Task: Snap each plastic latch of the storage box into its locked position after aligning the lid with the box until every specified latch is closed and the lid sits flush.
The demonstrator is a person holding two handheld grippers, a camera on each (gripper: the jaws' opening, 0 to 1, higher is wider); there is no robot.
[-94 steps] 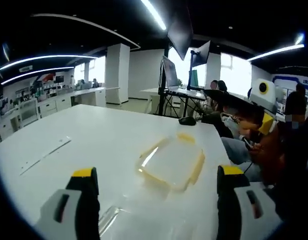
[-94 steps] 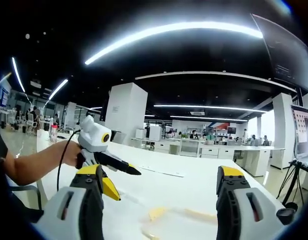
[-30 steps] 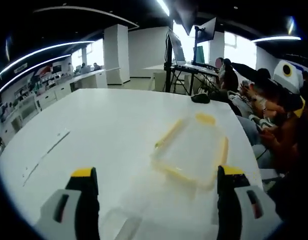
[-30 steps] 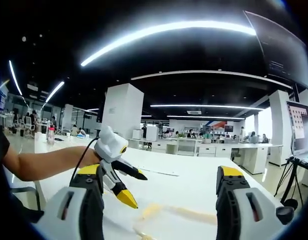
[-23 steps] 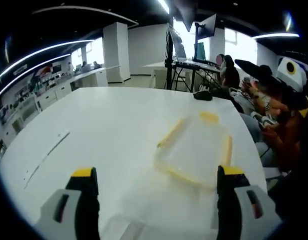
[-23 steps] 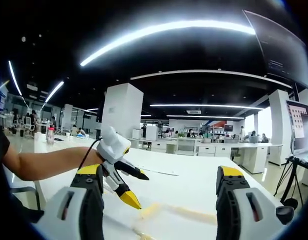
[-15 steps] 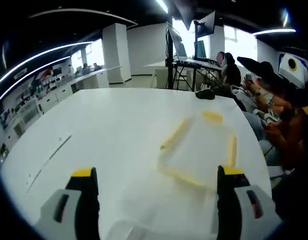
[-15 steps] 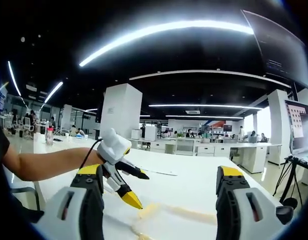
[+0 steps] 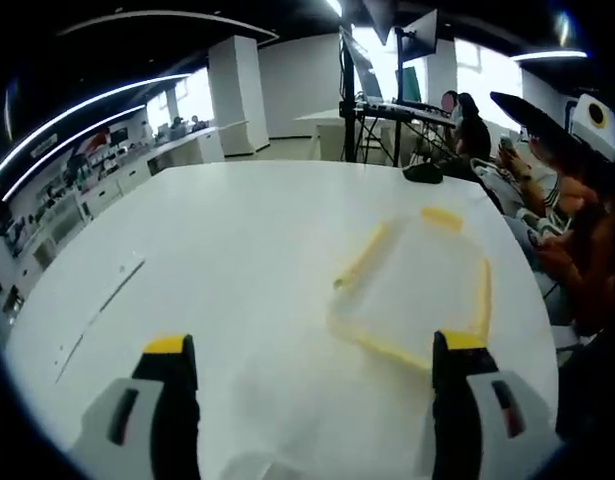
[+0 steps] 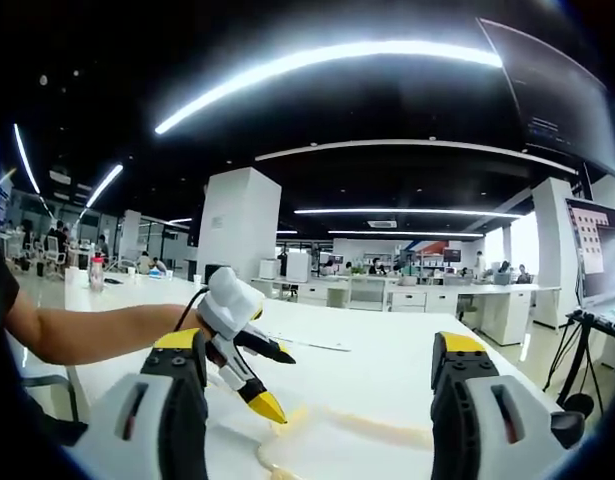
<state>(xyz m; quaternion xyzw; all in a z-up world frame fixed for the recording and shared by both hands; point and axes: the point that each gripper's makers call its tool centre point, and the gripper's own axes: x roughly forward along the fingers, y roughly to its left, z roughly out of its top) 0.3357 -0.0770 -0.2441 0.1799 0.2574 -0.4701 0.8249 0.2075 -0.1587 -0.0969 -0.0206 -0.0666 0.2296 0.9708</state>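
Observation:
A clear lid [image 9: 419,282] with yellow latches [image 9: 363,254] along its edges lies flat on the white table [image 9: 237,240], ahead and right of my left gripper [image 9: 314,343], which is open and holds nothing. A faint clear shape [image 9: 252,464] shows at the bottom edge between its jaws. My right gripper [image 10: 319,345] is open and raised, looking across the table. In the right gripper view the left gripper [image 10: 275,380], held by a person's arm [image 10: 87,332], hangs open with its yellow tips just above the lid's near edge [image 10: 357,430]. In the left gripper view the right gripper's dark jaw [image 9: 532,108] enters from the right.
A long thin white strip [image 9: 97,305] lies at the table's left. A dark small object [image 9: 424,172] sits at the far edge, with monitors on stands [image 9: 387,70] behind. People sit past the table's right side [image 9: 547,200]. Office desks [image 10: 427,300] fill the background.
The left gripper has moved forward and lower toward the lid, so the lid sits higher in its view. Both grippers stay open. The right gripper has hardly moved.

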